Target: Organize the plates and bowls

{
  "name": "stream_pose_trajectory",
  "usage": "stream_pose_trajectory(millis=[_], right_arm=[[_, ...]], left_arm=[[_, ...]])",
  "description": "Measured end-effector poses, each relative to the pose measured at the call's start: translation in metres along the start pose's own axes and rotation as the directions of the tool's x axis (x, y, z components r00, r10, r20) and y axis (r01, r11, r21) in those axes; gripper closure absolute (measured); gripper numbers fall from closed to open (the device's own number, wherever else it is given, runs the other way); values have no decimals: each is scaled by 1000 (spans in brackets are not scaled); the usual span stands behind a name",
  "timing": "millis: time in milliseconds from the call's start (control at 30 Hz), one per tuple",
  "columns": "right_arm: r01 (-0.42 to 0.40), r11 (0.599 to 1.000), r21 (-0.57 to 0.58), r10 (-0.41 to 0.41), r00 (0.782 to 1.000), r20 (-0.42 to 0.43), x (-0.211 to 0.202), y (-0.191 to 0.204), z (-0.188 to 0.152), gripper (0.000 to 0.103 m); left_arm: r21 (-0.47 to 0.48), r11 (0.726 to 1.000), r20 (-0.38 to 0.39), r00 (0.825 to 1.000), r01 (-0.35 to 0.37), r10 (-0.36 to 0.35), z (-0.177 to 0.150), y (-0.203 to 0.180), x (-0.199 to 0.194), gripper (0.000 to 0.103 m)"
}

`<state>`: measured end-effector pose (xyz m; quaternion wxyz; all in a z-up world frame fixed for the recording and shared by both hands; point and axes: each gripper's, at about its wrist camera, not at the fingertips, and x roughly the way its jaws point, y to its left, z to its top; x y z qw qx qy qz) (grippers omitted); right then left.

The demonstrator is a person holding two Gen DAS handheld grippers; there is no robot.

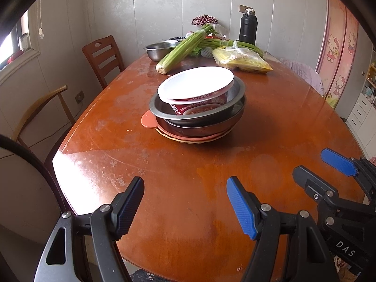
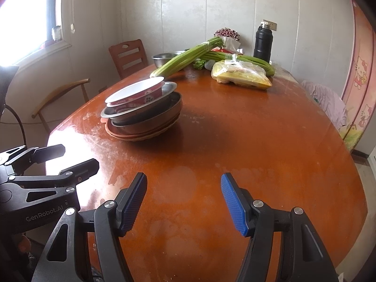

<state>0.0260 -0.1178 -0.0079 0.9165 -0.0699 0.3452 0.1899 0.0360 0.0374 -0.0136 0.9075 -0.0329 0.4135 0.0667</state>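
Observation:
On the brown oval table (image 1: 183,183) stands one stack: a red instant-food bowl with a white lid (image 1: 196,83) sits tilted in a steel bowl (image 1: 195,115), over a darker steel bowl and flat salmon and tan plates (image 1: 150,121). The same stack (image 2: 143,110) shows left of centre in the right wrist view. My left gripper (image 1: 185,202) hovers open over the near table edge, nothing between its fingers. My right gripper (image 2: 183,199) is open and empty too, and it appears at the right in the left wrist view (image 1: 315,166). Both are well short of the stack.
At the far end lie a steel basin (image 1: 161,49), celery bunches (image 1: 185,47), a bag of yellow corn (image 1: 242,61), a black flask (image 1: 248,27) and a flower bouquet (image 1: 204,20). Two wooden chairs (image 1: 103,58) stand on the left. A cloth-draped seat (image 2: 326,101) is on the right.

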Motion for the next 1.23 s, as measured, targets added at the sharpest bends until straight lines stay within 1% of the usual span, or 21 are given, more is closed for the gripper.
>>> stream_pose_trajectory(millis=[367, 533, 1033, 1100, 1133, 1233], right_arm=[[9, 1000, 8, -9, 1000, 1, -1, -2, -1, 36], [0, 1000, 19, 1, 1000, -4, 0, -4, 0, 36], [7, 1000, 26, -7, 1000, 4, -2, -5, -2, 36], [4, 1000, 28, -4, 1000, 3, -2, -6, -2, 36], [-2, 999, 32, 3, 1000, -2, -1, -7, -2, 36], [-21, 998, 64, 23, 999, -28, 5, -16, -1, 36]], left_arm=[[3, 1000, 1, 1000, 0, 0, 0, -1, 1, 31], [6, 1000, 3, 1000, -1, 1, -1, -3, 0, 31], [12, 1000, -3, 1000, -16, 16, -1, -3, 5, 31], [9, 1000, -2, 1000, -28, 28, 1, -2, 8, 30], [8, 999, 0, 999, -34, 34, 3, 0, 11, 28], [-12, 999, 2, 999, -51, 51, 17, 13, 15, 28]])
